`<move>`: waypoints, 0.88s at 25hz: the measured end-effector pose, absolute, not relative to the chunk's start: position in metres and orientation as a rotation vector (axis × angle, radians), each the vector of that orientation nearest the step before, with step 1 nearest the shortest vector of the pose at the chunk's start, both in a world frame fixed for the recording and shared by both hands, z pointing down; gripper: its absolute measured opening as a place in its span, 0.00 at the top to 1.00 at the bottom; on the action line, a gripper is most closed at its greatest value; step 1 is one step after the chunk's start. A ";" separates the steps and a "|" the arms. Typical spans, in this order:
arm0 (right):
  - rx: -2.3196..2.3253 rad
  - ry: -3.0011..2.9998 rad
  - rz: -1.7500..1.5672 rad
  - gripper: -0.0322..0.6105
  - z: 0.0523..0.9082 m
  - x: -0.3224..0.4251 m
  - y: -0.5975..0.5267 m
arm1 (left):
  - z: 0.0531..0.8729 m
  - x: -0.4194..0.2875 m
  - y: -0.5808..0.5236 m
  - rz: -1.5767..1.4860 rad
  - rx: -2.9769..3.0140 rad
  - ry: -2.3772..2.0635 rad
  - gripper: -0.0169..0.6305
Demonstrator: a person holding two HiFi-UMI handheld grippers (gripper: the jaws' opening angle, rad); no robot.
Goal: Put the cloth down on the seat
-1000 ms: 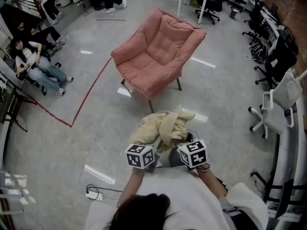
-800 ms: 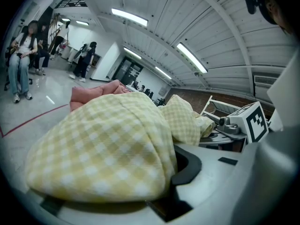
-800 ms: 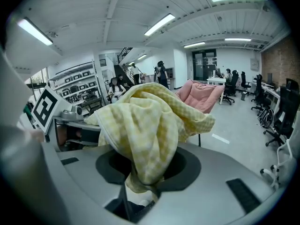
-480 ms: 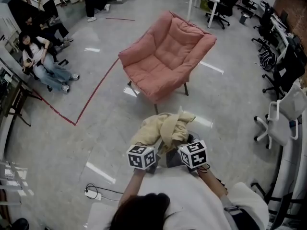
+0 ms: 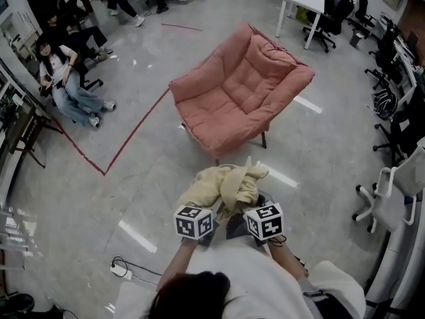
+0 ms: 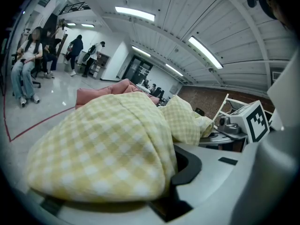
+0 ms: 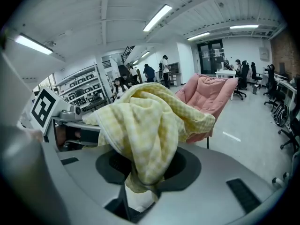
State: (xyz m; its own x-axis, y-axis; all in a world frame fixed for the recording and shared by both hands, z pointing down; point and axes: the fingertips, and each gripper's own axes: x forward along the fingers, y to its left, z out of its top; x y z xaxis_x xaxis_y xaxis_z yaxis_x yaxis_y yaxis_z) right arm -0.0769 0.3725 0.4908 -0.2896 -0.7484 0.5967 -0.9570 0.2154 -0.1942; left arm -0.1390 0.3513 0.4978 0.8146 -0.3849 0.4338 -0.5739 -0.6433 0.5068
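A pale yellow checked cloth (image 5: 222,183) hangs bunched between my two grippers, held up over the floor in front of the person. My left gripper (image 5: 207,209) is shut on its left part, and the cloth (image 6: 108,149) fills most of the left gripper view. My right gripper (image 5: 242,208) is shut on its right part; a fold of the cloth (image 7: 145,121) drops down between the jaws. The pink padded chair (image 5: 232,102) stands just beyond the cloth with its seat bare. It also shows behind the cloth as the pink chair (image 7: 211,95).
A red tape line (image 5: 133,128) runs across the floor left of the chair. People sit at the far left (image 5: 63,78). A white table (image 5: 309,2) stands behind the chair, and white office chairs (image 5: 392,191) stand at the right. A power strip with cable (image 5: 119,269) lies near the person's feet.
The chair has come nearer and shifted right in the head view as the person moved towards it. Both grippers still hold the cloth in the same way.
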 end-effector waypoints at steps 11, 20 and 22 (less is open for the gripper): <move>1.535 -2.158 0.741 0.71 0.485 0.007 0.296 | 0.492 -0.056 0.277 0.355 2.319 -0.722 0.80; 1.501 -2.185 0.725 0.71 0.490 0.053 0.257 | 0.498 -0.009 0.238 0.350 2.300 -0.746 0.80; 1.494 -2.184 0.725 0.71 0.490 0.061 0.254 | 0.499 -0.002 0.236 0.349 2.293 -0.746 0.80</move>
State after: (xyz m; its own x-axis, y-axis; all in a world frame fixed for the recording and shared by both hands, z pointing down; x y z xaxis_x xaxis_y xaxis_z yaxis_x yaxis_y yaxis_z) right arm 0.0607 0.2542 0.4897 -0.3521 -0.7306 0.5850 -0.9354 0.2961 -0.1933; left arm -0.0018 0.2357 0.4985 0.7989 -0.4146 0.4358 -0.6003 -0.5960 0.5333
